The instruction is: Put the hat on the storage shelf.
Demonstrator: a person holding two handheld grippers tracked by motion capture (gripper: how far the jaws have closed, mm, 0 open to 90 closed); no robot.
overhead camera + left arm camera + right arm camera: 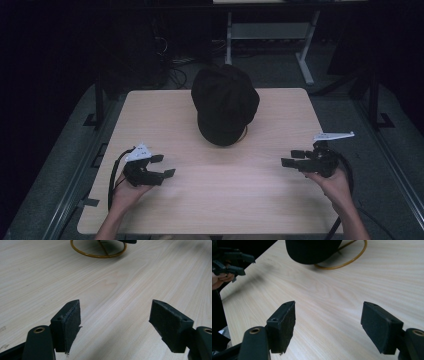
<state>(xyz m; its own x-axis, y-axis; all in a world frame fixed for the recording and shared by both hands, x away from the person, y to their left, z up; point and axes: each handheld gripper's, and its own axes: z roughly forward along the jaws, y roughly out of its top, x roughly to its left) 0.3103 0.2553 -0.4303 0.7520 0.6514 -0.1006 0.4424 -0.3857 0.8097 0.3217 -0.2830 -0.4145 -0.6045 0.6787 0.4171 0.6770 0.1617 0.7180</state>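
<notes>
At the table's far middle a black cap is perched on a yellow wire stand. It is judged light and soft, best pinched at the brim. Both the left gripper and right gripper are held with jaws apart, empty. The stand's ring is seen plainly from the gripper views, barely from above.

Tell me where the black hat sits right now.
In the high view the black hat sits at the table's far middle edge, perched on a yellow wire stand, ahead of and between the left tool and right tool.
</notes>
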